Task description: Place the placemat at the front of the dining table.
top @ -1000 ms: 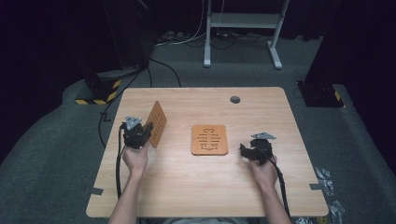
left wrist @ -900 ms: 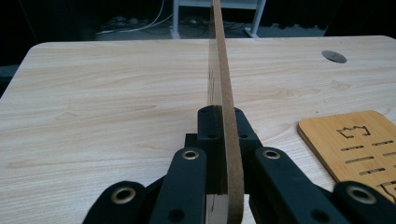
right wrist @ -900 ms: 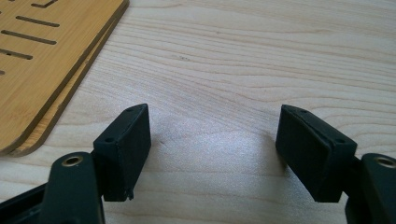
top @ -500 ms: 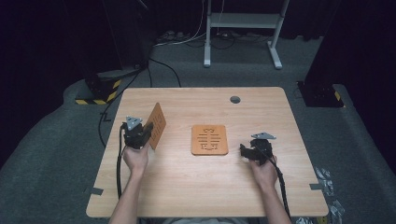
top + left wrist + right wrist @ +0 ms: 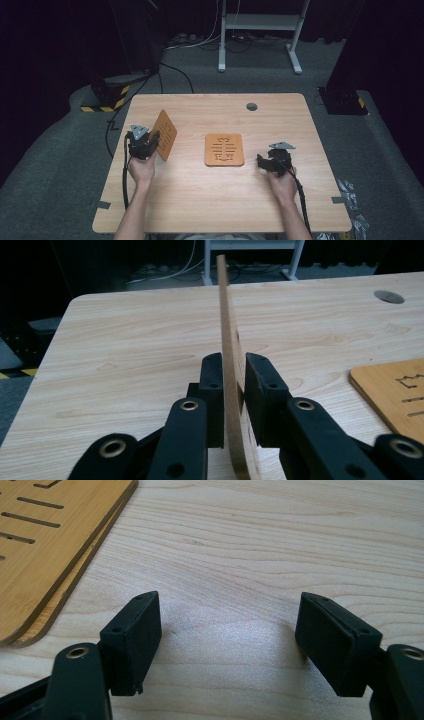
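Note:
A thin brown wooden board [image 5: 165, 134] stands on edge on the left of the table, tilted. My left gripper [image 5: 151, 143] has this board [image 5: 225, 315] between its jaws; the jaws have just been opening a little, and both pads [image 5: 212, 390] still lie against its faces. A second slotted wooden board [image 5: 224, 149] lies flat at the table's middle. My right gripper [image 5: 262, 162] rests on the table to its right, open, with bare tabletop between its jaws [image 5: 227, 635]. A corner of the flat board [image 5: 45, 540] lies to the left of them.
The light wooden table [image 5: 210, 200] has a round grey cable hole [image 5: 251, 106] near its far edge. Beyond it are dark carpet, a white stand's legs [image 5: 260, 30] and cables.

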